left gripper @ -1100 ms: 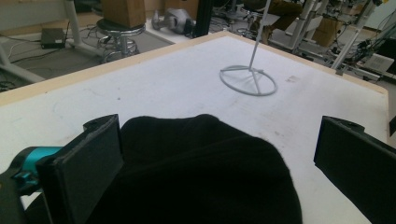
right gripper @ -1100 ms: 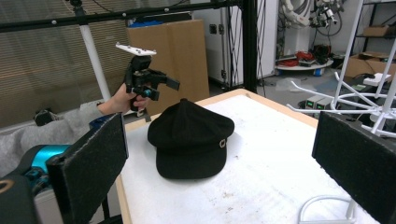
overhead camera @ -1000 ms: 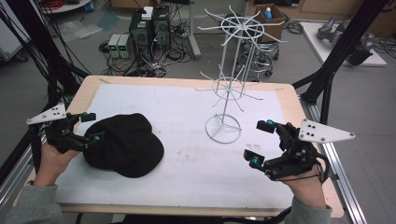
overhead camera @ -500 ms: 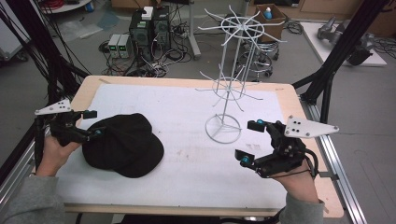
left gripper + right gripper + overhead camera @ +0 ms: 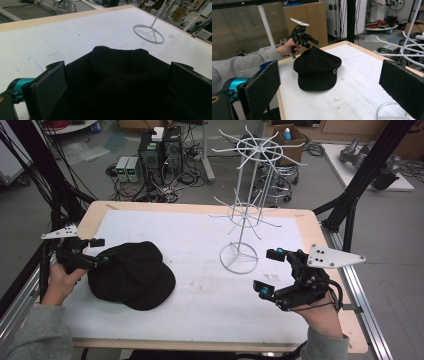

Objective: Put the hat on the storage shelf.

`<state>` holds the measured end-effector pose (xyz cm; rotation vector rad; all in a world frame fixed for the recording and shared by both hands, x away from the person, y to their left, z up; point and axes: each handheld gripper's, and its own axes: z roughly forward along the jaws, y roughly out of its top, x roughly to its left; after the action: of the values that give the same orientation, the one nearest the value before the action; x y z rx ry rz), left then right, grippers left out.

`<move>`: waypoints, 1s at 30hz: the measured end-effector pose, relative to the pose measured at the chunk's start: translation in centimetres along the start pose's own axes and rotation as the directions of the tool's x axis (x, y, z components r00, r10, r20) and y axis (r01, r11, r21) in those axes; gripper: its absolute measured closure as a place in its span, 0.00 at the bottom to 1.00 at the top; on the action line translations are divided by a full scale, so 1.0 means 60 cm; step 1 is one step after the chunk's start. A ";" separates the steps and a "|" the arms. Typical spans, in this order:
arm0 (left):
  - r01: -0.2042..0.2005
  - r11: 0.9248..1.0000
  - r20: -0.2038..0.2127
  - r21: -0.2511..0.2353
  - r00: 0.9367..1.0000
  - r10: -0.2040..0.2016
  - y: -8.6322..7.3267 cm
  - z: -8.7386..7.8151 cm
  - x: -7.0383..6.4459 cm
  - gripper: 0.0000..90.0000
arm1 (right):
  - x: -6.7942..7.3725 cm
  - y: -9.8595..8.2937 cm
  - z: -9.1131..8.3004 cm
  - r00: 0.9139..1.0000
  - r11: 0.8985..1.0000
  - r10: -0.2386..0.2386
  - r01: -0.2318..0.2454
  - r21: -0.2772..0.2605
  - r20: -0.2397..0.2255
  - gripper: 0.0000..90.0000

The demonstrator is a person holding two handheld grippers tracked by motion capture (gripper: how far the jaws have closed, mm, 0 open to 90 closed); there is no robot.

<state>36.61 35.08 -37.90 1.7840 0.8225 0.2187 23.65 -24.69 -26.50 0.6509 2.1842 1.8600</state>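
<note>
Two handheld grippers were seen over a white-topped table [image 5: 200, 315], one at each side. A black cap [image 5: 132, 274] lay flat on the left part of the table, its brim turned toward the table's middle, with a small metal emblem shown on its side in the right gripper view [image 5: 334, 71]. The left gripper [image 5: 98, 251] was held at the cap's left edge, its jaws spread apart; in the left gripper view the black cap [image 5: 120, 82] was seen lying between and below the two open jaws, though it cannot be told whether either pad touched the fabric. The right gripper [image 5: 270, 272] was held low over the right part of the table, well apart from the cap, with its jaws wide open and nothing between them. A white wire display rack [image 5: 246, 205] was stood upright on its round base near the table's middle-right, between the cap and the right gripper, its thin arms spread at two levels. In the right gripper view the left gripper [image 5: 308, 42] was seen just behind the cap, held by a hand in a grey sleeve [image 5: 242, 63].
</note>
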 end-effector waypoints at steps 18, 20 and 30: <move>0.026 0.997 0.053 0.072 0.998 -0.030 -0.014 0.015 0.010 0.35 | 0.005 0.002 -0.003 1.000 1.000 -0.011 0.011 0.001 0.001 0.03; 0.031 0.996 0.051 0.084 0.998 -0.035 -0.015 0.017 0.011 0.36 | 0.005 0.002 -0.003 1.000 1.000 -0.011 0.011 0.001 0.001 0.03; 0.029 0.994 0.054 0.109 0.998 -0.035 -0.022 0.018 0.014 0.47 | 0.003 0.001 -0.003 1.000 1.000 -0.004 0.004 0.006 -0.002 0.03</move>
<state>37.23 34.98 -39.69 1.8680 0.8357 0.1045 23.43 -24.74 -26.38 0.6452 2.1914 1.8534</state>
